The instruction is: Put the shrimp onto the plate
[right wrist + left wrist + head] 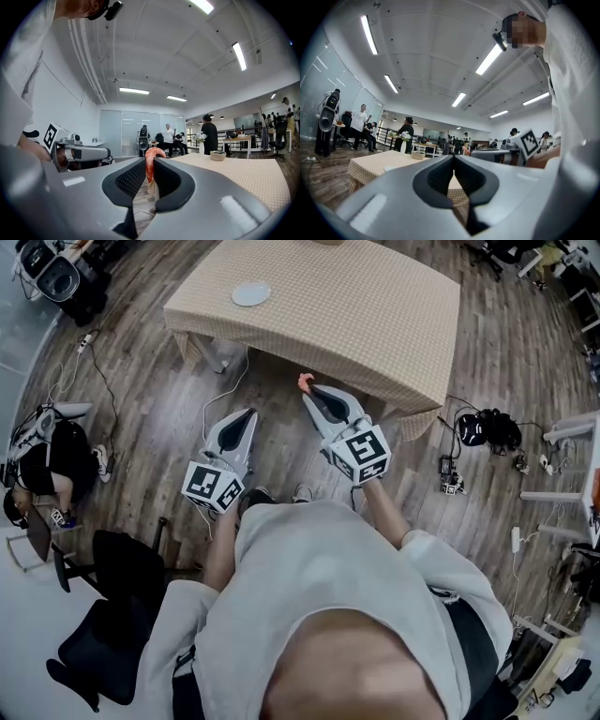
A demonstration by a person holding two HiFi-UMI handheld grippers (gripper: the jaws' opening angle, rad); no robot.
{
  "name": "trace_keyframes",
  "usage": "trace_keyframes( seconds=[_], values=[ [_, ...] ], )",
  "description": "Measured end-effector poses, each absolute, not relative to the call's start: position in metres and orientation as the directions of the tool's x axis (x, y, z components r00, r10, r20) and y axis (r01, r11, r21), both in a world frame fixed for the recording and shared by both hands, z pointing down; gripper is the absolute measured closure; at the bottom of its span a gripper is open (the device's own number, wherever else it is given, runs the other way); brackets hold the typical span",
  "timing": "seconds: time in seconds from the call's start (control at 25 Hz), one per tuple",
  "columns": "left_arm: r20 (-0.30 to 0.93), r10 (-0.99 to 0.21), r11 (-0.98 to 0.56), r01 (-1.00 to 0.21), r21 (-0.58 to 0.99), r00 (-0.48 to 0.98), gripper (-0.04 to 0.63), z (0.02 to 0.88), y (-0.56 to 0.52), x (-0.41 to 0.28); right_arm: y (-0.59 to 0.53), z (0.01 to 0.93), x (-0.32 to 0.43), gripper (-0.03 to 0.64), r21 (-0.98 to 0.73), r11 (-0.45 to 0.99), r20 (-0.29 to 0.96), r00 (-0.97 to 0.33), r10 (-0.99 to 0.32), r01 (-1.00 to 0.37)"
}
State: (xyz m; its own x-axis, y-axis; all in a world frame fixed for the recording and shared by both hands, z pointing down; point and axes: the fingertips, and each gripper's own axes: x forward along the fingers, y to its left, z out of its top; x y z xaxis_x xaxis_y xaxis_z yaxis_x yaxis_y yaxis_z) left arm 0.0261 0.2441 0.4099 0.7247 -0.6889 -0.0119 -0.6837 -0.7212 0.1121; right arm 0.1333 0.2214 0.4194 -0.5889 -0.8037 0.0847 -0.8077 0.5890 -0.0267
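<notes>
Your own head and pale shirt [328, 596] fill the bottom of the head view, and both forearms reach up the frame from there. Each ends in a cube with square markers.

Your left hand-held gripper [246, 418] sits left of centre over the wooden floor [159, 418]. In the left gripper view its jaws are pressed together at the tips and carry nothing. Past them that view shows the near corner of the desk [375, 315].

Your right hand-held gripper [309, 390] is just right of centre and reaches a little higher in the frame than the left one. It is pinching the shrimp [305, 382], which pokes out orange at the jaw tips. In the right gripper view the shrimp stands upright between the ribbed pads, its curved end above the jaws and its paler tail hanging below.

In the head view the shrimp is just short of the desk's near edge, over the floor and not yet over the checked cloth. The plate [251, 294] is small, round and pale, and lies on the desk near its upper-left corner, well apart from the shrimp.

In the right gripper view a small bowl [218, 155] stands on the far part of the desk. A black office chair [112, 615] sits at the lower left of the head view, and cables trail over the floor on both sides.
</notes>
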Motion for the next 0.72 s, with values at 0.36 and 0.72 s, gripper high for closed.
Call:
trace_keyframes(
  seconds=[0.36,0.72],
  values=[
    [-0.007,-0.700,-0.709,-0.693,0.126,0.715,0.586,0.422,0.235,0.036,0.212,0.434,0.143,0.567,-0.057,0.597,0.087,-0.600,-0.795,-0.800],
    [-0.019,-0.705,-0.705,-0.697,0.131,0.709,0.586,0.422,0.209,0.030,0.191,0.439,0.147,0.567,-0.061,0.586,0.092,-0.589,-0.803,-0.808]
  ],
)
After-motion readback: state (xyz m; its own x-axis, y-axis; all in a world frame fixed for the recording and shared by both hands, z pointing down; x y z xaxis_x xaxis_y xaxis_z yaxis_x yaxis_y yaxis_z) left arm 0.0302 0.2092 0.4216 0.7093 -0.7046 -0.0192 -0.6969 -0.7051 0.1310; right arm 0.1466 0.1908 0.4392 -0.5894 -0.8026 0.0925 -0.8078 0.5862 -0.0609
